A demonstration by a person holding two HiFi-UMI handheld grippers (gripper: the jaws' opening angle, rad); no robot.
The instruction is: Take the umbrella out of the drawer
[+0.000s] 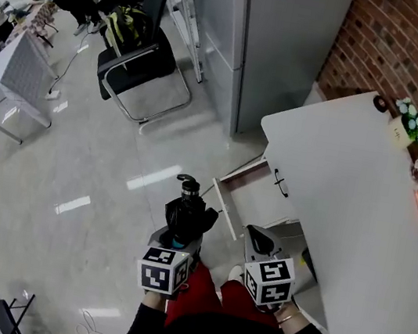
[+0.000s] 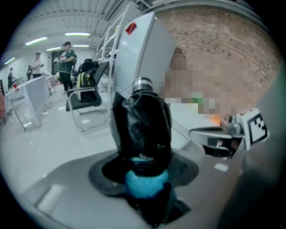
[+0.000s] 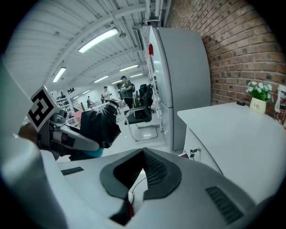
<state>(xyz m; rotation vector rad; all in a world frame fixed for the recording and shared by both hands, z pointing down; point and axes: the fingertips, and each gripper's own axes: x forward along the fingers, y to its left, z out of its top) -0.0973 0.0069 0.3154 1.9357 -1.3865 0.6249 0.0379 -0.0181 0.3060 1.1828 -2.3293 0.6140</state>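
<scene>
Black umbrella [image 2: 142, 127] is riding clear of the open drawer [image 1: 226, 205], pinched low between wide-set jaws of the left gripper [image 2: 145, 181]. Top-heavy, it is risking tipping loose, while the right gripper [image 3: 142, 156] is hanging closed and empty.

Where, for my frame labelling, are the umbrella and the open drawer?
umbrella [image 1: 189, 216]: head view, on its black folded canopy.
drawer [image 1: 220, 206]: head view, on its white front panel.

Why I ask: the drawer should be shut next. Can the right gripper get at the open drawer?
Probably yes: the right gripper, jaws together on nothing, hangs close beside the open drawer with nothing between them. The left gripper, clamped on the folded black umbrella, is clear of it.
</scene>
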